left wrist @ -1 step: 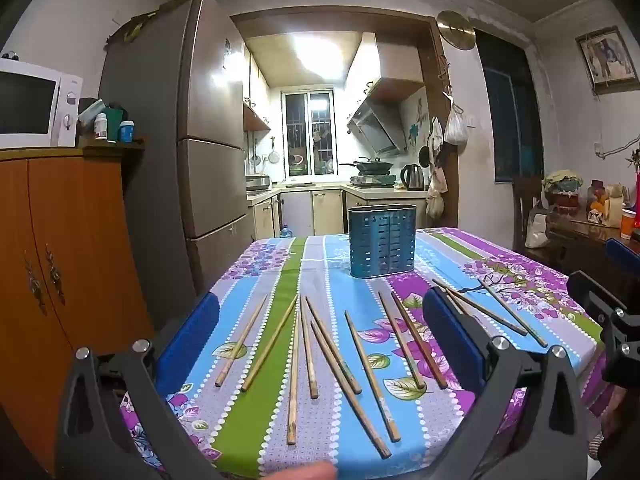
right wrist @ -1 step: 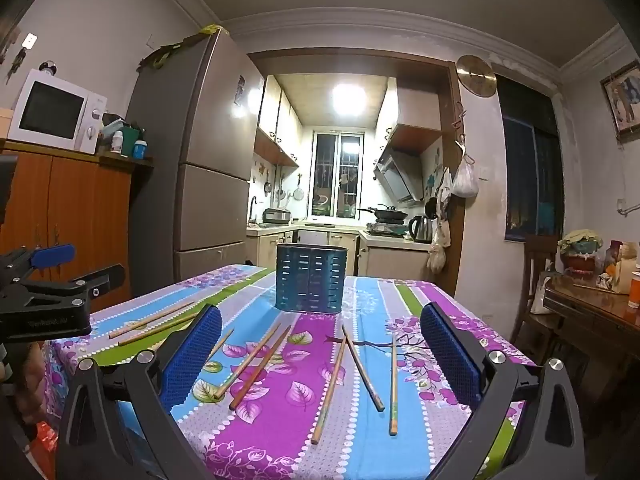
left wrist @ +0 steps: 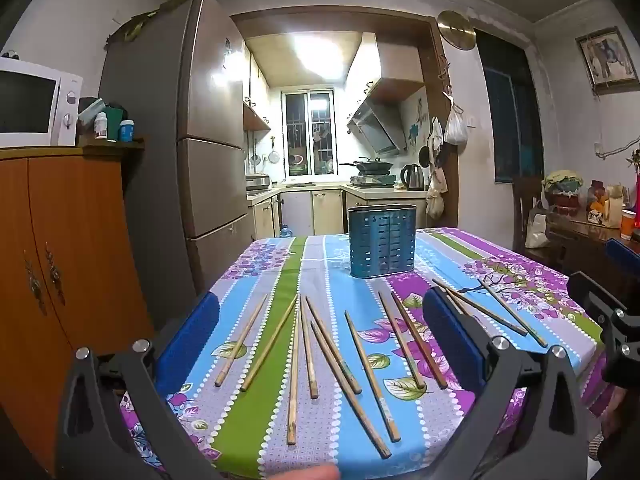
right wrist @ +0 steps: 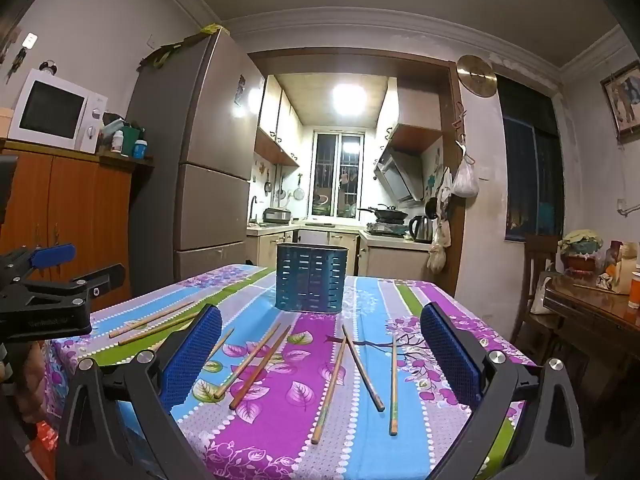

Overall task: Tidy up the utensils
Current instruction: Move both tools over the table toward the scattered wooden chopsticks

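Several wooden chopsticks [left wrist: 332, 348] lie scattered on the floral tablecloth [left wrist: 280, 432], also in the right wrist view [right wrist: 256, 364]. A blue slotted utensil holder [left wrist: 382, 242] stands upright at the far middle of the table, and it also shows in the right wrist view [right wrist: 311, 278]. My left gripper [left wrist: 320, 344] is open and empty, held above the near chopsticks. My right gripper [right wrist: 320, 356] is open and empty over the chopsticks on the right side. The left gripper also shows at the left edge of the right wrist view [right wrist: 52, 296].
A wooden cabinet [left wrist: 60, 260] with a microwave [left wrist: 36, 106] stands left of the table, beside a tall fridge [left wrist: 192, 160]. A wooden side table [right wrist: 592, 320] with cluttered items and a chair stand to the right. The kitchen lies behind.
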### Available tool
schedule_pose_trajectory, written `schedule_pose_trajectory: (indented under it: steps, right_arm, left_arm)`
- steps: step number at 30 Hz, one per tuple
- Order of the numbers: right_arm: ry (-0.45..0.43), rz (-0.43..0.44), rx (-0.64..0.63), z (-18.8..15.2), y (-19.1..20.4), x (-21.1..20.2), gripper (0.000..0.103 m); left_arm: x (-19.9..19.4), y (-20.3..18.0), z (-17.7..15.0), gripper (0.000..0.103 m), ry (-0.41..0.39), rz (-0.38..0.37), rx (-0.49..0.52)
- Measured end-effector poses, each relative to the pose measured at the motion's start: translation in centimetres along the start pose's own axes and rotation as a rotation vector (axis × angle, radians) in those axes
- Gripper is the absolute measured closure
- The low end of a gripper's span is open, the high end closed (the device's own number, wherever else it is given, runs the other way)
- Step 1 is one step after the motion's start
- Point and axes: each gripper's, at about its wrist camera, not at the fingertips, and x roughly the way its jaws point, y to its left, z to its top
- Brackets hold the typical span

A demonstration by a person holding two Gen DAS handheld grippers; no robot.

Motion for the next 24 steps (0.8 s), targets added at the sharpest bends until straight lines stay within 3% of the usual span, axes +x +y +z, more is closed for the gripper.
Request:
schedule_pose_trajectory:
  steps: [14,17,20,24]
  right_arm:
    - [0.005,0.003,-0.007,0.0,0.4,0.5,0.003]
    - [-0.004,-0.010,-0.027,0.0,0.0,0.3,0.003]
    - [0.002,-0.008,-0.043,0.7,-0.6,0.3,0.003]
    - [0.011,0.000,-0.067,1.1,-1.2,0.2,0.003]
  left_arm:
    - [0.9,0.5,0.0,0.005,0.019,0.004,-0.023]
    - [0.8,2.8,0.0,0.005,0.009,0.013,-0.073]
    - [0.4,6.5,0.3,0.005,-0.039,0.040,-0.183]
    - [0.9,9.1,0.6,0.005,0.000,0.121,-0.165]
